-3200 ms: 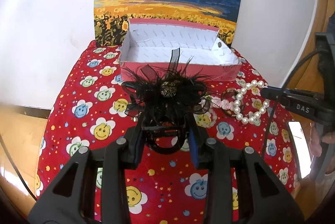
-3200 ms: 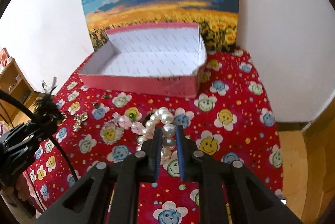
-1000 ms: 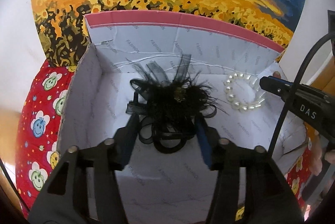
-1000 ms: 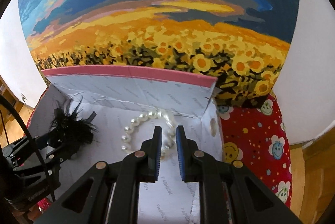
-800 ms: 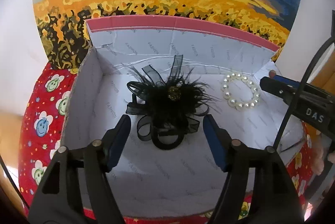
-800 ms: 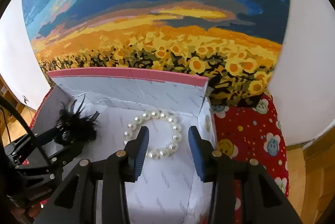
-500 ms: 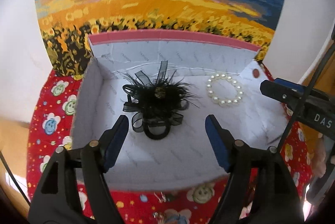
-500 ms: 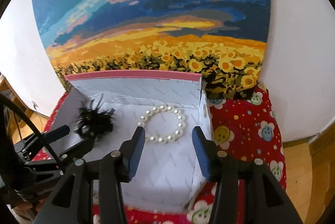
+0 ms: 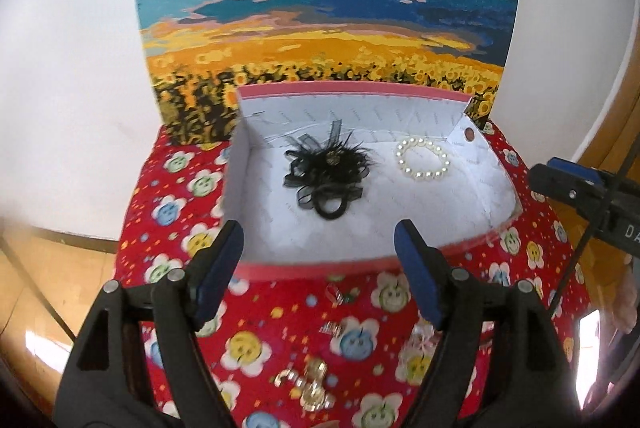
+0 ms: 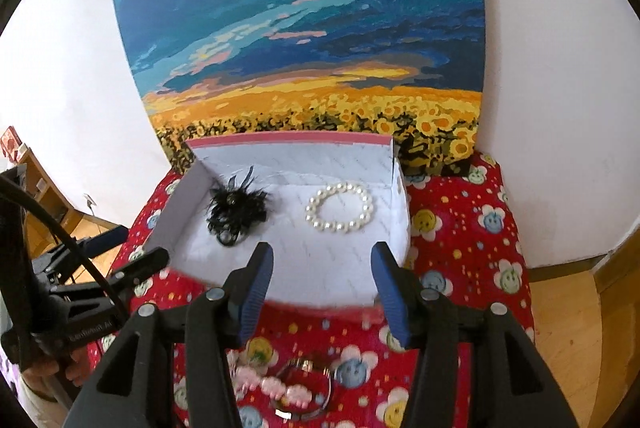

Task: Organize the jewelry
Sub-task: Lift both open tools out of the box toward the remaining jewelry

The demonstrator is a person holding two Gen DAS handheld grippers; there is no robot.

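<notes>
A pink box with a white inside (image 9: 460, 228) (image 10: 188, 224) stands on the red table. In it lie a black feathered hair clip (image 9: 326, 171) (image 10: 236, 207) on the left and a pearl bracelet (image 9: 423, 163) (image 10: 340, 207) on the right. My left gripper (image 9: 320, 260) is open and empty, held above the box's front wall. My right gripper (image 10: 322, 276) is open and empty, also over the box's front edge. Each gripper shows at the side of the other's view.
Loose pieces lie on the red smiley-flower cloth (image 9: 168, 211) in front of the box: gold trinkets (image 9: 312, 384), a small red piece (image 9: 338, 294), a pink flower bracelet (image 10: 272, 384) and a bangle (image 10: 304, 388). A sunflower painting (image 10: 312, 67) leans on the white wall behind.
Both grippers let go of their pieces inside the box, opened wide and pulled back and up. The hair clip and pearl bracelet stay on the box floor.
</notes>
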